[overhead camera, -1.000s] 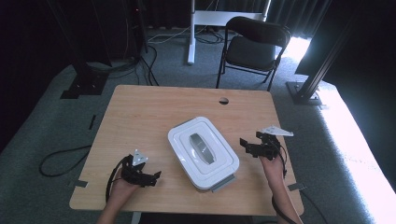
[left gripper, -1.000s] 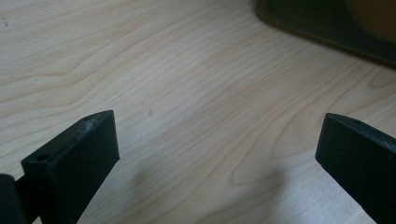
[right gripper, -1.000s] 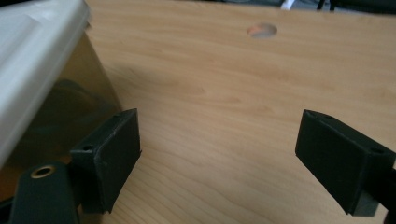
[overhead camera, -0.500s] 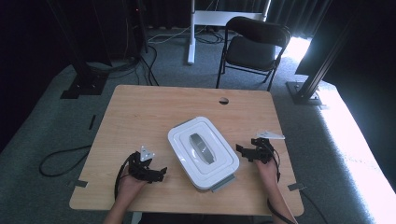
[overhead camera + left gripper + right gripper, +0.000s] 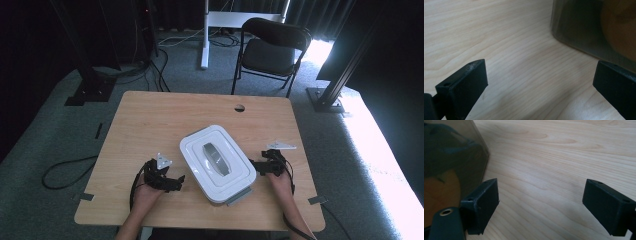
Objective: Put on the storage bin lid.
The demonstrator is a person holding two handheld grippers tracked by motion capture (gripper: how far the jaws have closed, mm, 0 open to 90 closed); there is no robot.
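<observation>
White rectangular lidded plastic container sits centre of wooden counter. Left tongs at 8 o'clock, right tongs at 3 o'clock, both wide open, empty, now closer to box; side grasp likely next.

Strong daylight enters from the right in the high view, blowing out a strip of floor to near white, while the room behind stays almost black and the worktop is evenly, softly lit. That view is slightly soft and low in detail. In both gripper views the wood grain is sharp, the near jaws are blurred, they cast faint soft shadows, and the smoky container wall carries dim reflections.
</observation>
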